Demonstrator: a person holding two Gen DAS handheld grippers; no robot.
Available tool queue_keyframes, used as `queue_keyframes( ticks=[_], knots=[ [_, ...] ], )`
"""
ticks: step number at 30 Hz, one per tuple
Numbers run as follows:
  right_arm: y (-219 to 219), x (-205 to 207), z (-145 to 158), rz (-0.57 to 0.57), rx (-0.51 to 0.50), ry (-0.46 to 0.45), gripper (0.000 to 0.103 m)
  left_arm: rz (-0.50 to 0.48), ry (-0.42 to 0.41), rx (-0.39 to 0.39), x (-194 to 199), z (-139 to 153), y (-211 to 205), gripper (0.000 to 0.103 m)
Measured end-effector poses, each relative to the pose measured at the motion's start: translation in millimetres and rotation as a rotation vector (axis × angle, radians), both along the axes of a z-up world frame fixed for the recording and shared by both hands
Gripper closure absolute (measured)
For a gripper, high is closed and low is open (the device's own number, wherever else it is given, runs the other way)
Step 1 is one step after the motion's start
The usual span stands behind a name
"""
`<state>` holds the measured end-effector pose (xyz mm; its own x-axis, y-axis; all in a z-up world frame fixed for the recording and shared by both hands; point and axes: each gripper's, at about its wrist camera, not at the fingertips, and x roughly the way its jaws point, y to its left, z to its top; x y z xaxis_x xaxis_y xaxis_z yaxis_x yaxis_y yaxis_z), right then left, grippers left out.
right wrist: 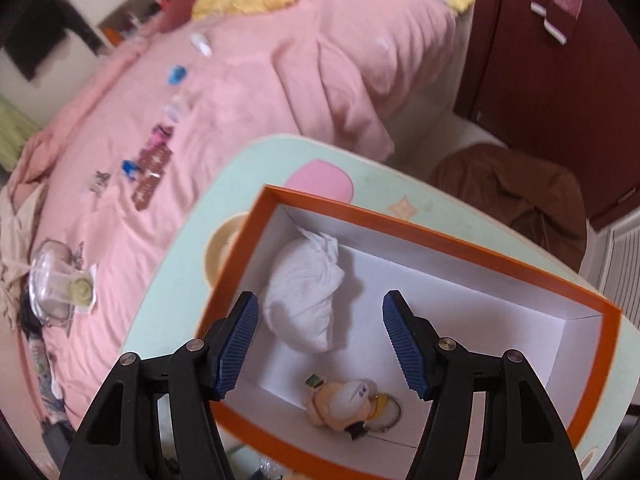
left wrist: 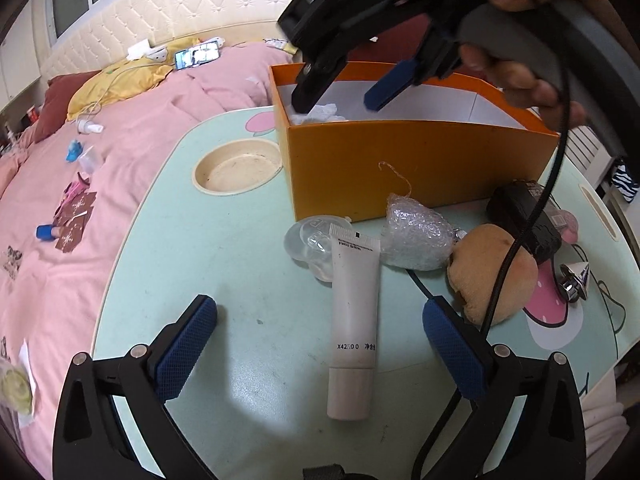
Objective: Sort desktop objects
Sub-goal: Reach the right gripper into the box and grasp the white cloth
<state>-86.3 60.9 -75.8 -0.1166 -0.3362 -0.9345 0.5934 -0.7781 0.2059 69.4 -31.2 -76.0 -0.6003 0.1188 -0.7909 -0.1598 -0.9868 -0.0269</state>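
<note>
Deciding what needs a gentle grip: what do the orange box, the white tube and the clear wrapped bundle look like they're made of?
Orange box: likely matte cardboard, with thin flat walls and a white lining.
White tube: probably soft plastic, smooth and satin, with a crimped flat end and printed text.
Clear bundle: looks like bubble wrap, glossy with small dimpled bubbles.

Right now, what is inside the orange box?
The orange box holds a crumpled white tissue and a small plush keychain. The right gripper above hides some floor.

The right gripper (right wrist: 320,344) hangs open above the orange box (right wrist: 440,236), where white crumpled paper (right wrist: 304,292) fills its far-left corner and a small plush keychain (right wrist: 344,404) lies by its near wall.
</note>
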Motion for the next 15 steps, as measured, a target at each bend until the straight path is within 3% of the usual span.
queue_keyframes(
  ticks=[4, 5, 6, 7, 9, 15],
  knots=[
    [-14, -3, -19, 0.061, 0.057, -0.019, 0.039, -0.002, 0.000, 0.001, 0, 0, 0, 0.000],
    [-18, -1, -25, 0.085, 0.091, 0.000, 0.050, -0.004, -0.002, 0.002, -1, -1, 0, 0.000],
    [-21, 2, -30, 0.108, 0.123, 0.020, 0.072, -0.005, -0.001, 0.002, -1, 0, 0, 0.000],
    [-22, 5, -28, 0.122, 0.135, 0.052, 0.080, -0.006, -0.001, 0.002, -1, -1, 0, 0.000],
    [-23, 12, -24, 0.149, 0.155, 0.114, 0.080, -0.006, 0.000, 0.002, 0, -1, 0, 0.000],
    [-7, 28, 6, 0.154, 0.078, 0.241, 0.080, 0.001, 0.001, 0.005, -1, 0, 2, 0.000]
  ],
)
